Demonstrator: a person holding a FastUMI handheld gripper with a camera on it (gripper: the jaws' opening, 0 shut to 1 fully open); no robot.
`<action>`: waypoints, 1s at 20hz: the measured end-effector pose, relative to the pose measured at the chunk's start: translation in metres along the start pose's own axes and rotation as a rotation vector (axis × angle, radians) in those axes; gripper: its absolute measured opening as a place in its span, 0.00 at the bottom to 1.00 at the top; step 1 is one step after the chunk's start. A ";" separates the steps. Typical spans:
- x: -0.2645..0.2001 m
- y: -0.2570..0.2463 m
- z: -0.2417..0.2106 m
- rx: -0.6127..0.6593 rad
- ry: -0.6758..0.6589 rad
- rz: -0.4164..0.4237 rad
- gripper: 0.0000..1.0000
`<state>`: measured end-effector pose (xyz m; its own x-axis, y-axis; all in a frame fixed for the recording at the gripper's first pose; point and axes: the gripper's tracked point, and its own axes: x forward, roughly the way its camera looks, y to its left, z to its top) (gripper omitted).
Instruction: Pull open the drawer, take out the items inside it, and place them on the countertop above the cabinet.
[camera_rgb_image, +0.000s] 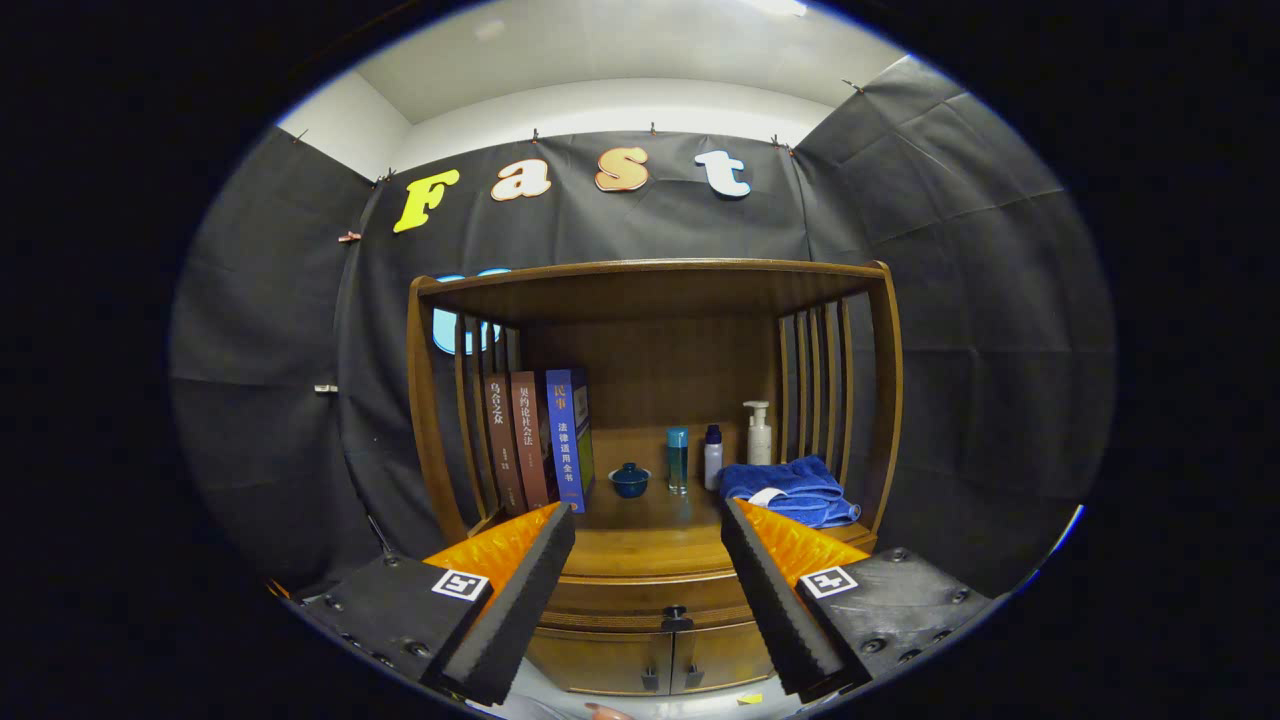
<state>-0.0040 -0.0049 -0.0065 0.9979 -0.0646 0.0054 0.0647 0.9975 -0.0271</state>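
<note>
Gripper view has the gripper (648, 590) spread wide and holding nothing, facing the closed wooden drawer (645, 598) under the countertop, so I would centre its small dark knob (677, 618) between the fingers, pinch squarely, then pull straight back.

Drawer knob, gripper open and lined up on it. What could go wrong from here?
1. The knob is small; the open hand-held gripper could close off-centre and slip during the pull.
2. The countertop already holds books, a cup, bottles and a towel; placed items may knock them over.
</note>
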 end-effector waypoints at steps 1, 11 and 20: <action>0.000 0.001 -0.004 0.007 0.006 0.005 0.97; 0.038 -0.022 -0.050 0.048 0.087 0.015 0.97; 0.079 -0.026 -0.138 0.024 0.275 0.046 0.97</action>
<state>0.0731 -0.0399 -0.1435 0.9635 -0.0211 -0.2669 0.0226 0.9997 0.0023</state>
